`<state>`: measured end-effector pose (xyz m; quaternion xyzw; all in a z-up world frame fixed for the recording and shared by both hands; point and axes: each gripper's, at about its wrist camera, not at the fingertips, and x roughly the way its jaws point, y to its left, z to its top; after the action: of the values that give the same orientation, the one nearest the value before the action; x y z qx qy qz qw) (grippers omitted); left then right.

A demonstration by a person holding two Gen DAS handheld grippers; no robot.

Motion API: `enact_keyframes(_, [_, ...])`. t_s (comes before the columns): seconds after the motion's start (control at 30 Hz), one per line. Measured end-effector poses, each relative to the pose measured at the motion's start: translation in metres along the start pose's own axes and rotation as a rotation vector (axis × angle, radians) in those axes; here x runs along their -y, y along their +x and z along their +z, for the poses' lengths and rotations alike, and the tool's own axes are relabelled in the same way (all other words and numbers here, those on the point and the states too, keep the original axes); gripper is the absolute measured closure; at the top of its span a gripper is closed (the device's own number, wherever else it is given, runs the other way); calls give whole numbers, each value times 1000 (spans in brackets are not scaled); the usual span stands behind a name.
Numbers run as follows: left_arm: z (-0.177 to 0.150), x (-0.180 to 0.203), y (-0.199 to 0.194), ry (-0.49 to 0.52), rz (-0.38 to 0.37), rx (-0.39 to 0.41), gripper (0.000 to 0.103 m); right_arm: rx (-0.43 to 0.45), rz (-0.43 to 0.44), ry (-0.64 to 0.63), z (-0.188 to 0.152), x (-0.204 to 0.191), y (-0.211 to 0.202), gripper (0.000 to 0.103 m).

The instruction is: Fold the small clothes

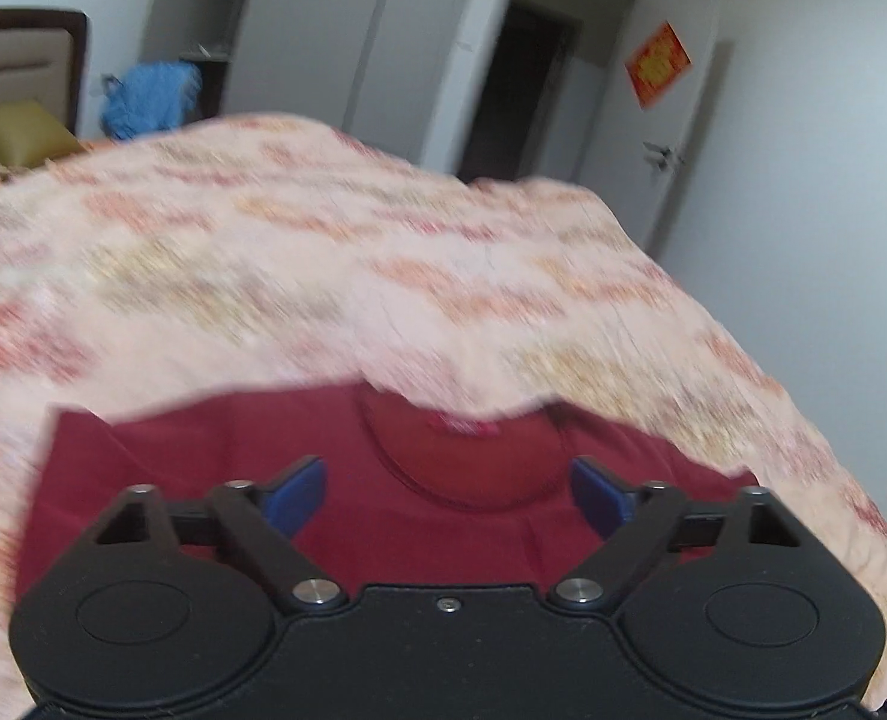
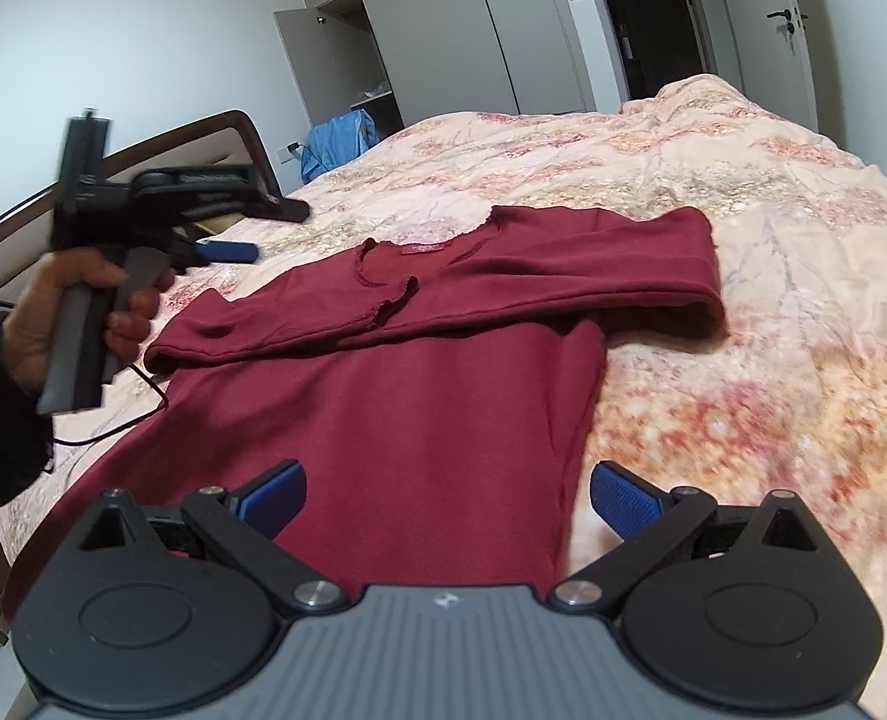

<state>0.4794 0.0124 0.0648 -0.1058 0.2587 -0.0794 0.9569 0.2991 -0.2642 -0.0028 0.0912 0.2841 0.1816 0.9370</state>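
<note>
Both sleeves of the maroon shirt already lie folded across its chest, and it rests flat near the bed's foot edge. The left gripper hangs released and empty over the collar; the right gripper is spread too, straddling the shirt's side edge without pinching. The next move probably calls for grasping the hem corners and folding toward the collar.

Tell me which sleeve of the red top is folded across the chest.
The sleeve on the left in the right wrist view: it lies across the top below the neckline, cuff near the collar. The other sleeve stretches out to the right.
</note>
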Motion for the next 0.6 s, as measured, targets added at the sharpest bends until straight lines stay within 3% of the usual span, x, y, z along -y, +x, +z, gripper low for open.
enact_keyframes(0.07, [16, -15, -16, -5, 44, 41, 2, -7, 19, -21, 12, -7, 11, 0])
enact_keyframes(0.17, [36, -42, -45, 20, 143, 86, 1, -17, 62, -51, 33, -20, 29, 0])
enact_keyframes(0.37, [46, -104, -91, 162, 396, 85, 1, -26, 128, -107, 73, -50, 78, 1])
enact_keyframes(0.47, [24, -135, -104, 168, 417, 76, 1, -53, 151, -78, 89, -56, 107, 9])
enact_keyframes(0.6, [-25, -164, -105, 45, 354, 44, 1, -109, 161, -7, 106, -54, 149, 33])
